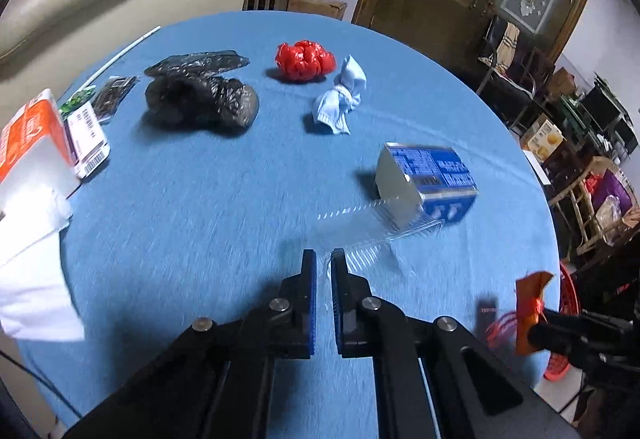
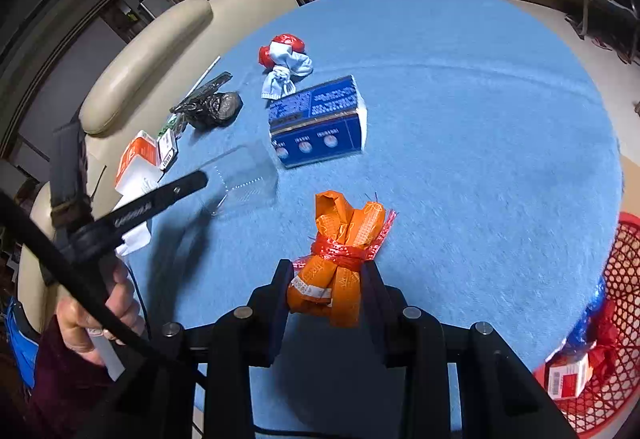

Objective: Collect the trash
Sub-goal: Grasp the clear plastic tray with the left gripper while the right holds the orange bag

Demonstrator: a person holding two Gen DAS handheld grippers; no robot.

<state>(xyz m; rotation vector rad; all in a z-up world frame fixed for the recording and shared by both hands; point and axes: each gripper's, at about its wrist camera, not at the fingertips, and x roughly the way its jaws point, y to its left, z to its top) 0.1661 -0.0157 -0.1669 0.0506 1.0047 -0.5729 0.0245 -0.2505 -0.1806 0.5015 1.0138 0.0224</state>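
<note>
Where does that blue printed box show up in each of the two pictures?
Left wrist view: blue box sits right of centre, behind a clear plastic tray.
Right wrist view: blue box sits just above centre.
Shared landmark: the knotted light-blue cloth just beyond it.

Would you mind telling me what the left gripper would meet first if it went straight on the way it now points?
Probably the clear plastic container: the shut left gripper has its tips at that container's near edge. Beyond it lies the blue carton. Depth is uncertain.

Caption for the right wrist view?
Right tool grips an orange wrapper bundle over the blue table, beside the red basket.
</note>
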